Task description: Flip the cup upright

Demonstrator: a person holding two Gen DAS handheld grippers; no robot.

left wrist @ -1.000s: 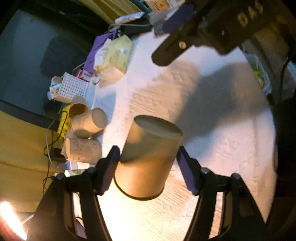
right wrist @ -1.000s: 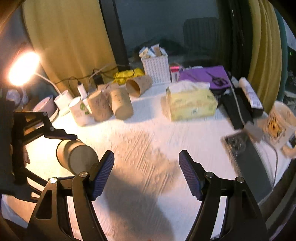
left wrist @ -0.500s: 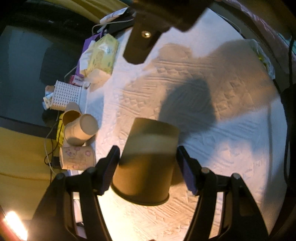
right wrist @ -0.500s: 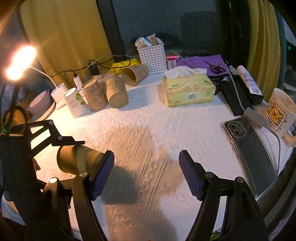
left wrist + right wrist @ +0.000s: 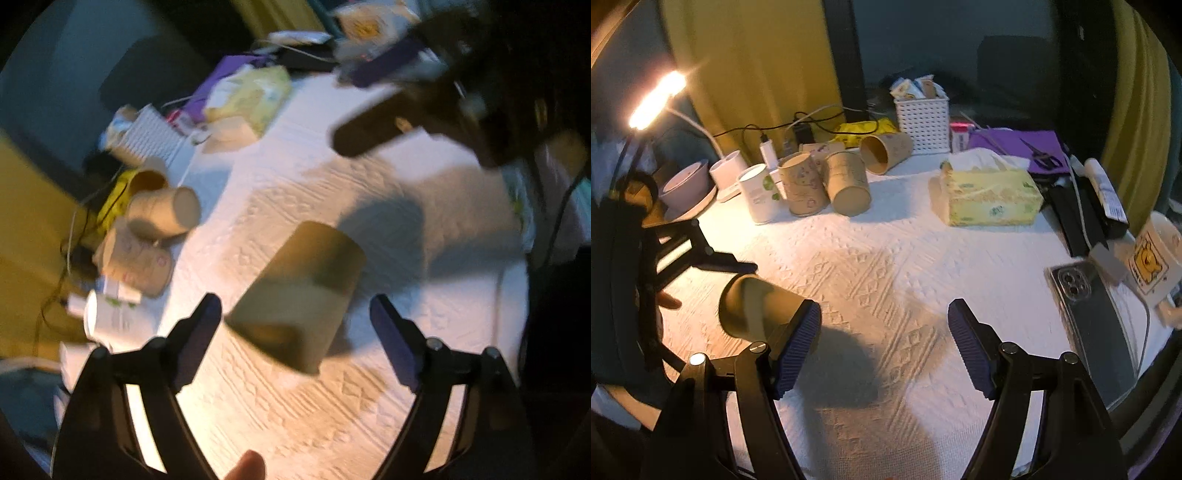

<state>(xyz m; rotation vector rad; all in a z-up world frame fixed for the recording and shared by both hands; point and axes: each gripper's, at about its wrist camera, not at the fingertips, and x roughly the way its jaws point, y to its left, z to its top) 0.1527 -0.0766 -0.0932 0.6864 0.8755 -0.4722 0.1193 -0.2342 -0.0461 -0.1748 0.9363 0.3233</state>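
A plain brown paper cup (image 5: 303,295) lies on its side on the white cloth, mouth toward the left wrist camera. It also shows in the right wrist view (image 5: 753,306), at the left. My left gripper (image 5: 295,325) is open, its fingers wide apart on either side of the cup and not touching it. My right gripper (image 5: 884,343) is open and empty above the cloth, to the right of the cup. The left wrist view is blurred.
Several other paper cups (image 5: 827,181) stand or lie at the back left by a white canister (image 5: 759,194) and a lit lamp (image 5: 657,99). A tissue pack (image 5: 990,197), white basket (image 5: 923,114), phone (image 5: 1097,325) and mug (image 5: 1156,254) lie right.
My left gripper has opened and let go of the cup, which now lies on the cloth between the spread fingers. The right gripper has stayed open.
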